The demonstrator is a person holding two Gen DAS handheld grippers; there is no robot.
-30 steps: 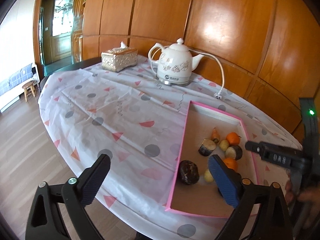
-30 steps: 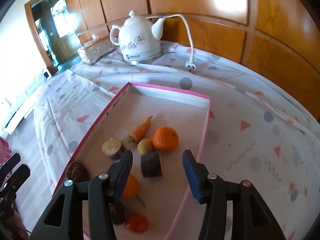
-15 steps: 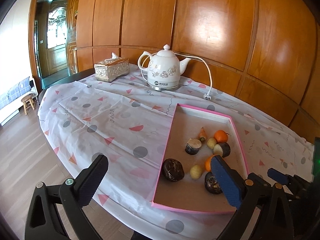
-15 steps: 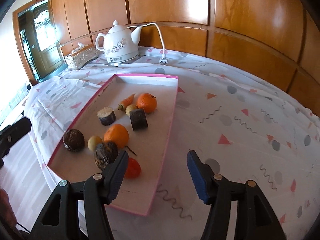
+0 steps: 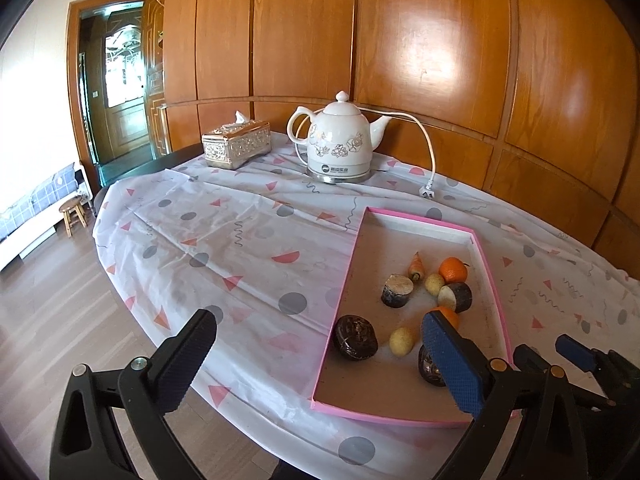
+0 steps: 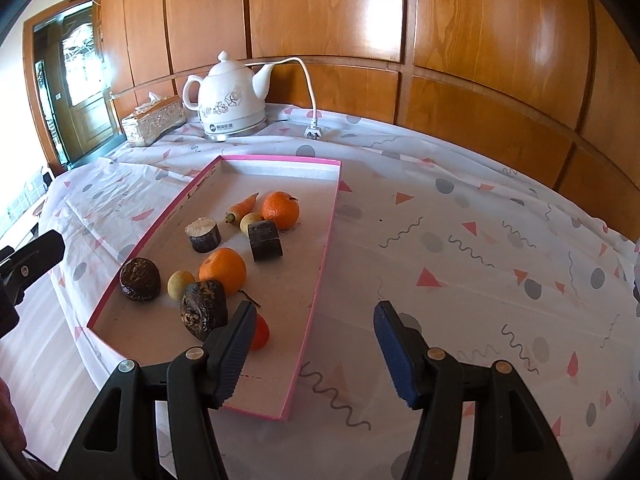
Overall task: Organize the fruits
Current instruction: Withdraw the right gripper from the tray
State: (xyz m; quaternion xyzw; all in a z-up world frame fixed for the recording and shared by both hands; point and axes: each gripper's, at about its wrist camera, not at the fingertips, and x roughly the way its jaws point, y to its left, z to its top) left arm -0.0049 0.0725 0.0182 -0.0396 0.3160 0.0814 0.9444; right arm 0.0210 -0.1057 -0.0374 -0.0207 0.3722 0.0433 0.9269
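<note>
Looking through the left wrist camera, the left gripper (image 5: 320, 360) is seen spread wide and empty above the patterned tablecloth (image 5: 240, 240); the pink tray (image 5: 496, 292) of fruits (image 5: 452, 270) lies ahead to its right, with wood paneling (image 5: 420, 48) beyond. From the right wrist camera, the right gripper (image 6: 314, 346) is likewise spread and empty over the tray's near corner, the fruits ahead-left, kettle (image 6: 230, 100) and doorway (image 6: 76, 84) farther off.

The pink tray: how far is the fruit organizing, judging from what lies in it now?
All the produce in view already lies inside the pink tray, among it two oranges, a carrot and a red fruit. Nothing is in hand: the left gripper and right gripper are open and empty, clear of the tray's contents. I cannot tell whether any grouping remains.
</note>
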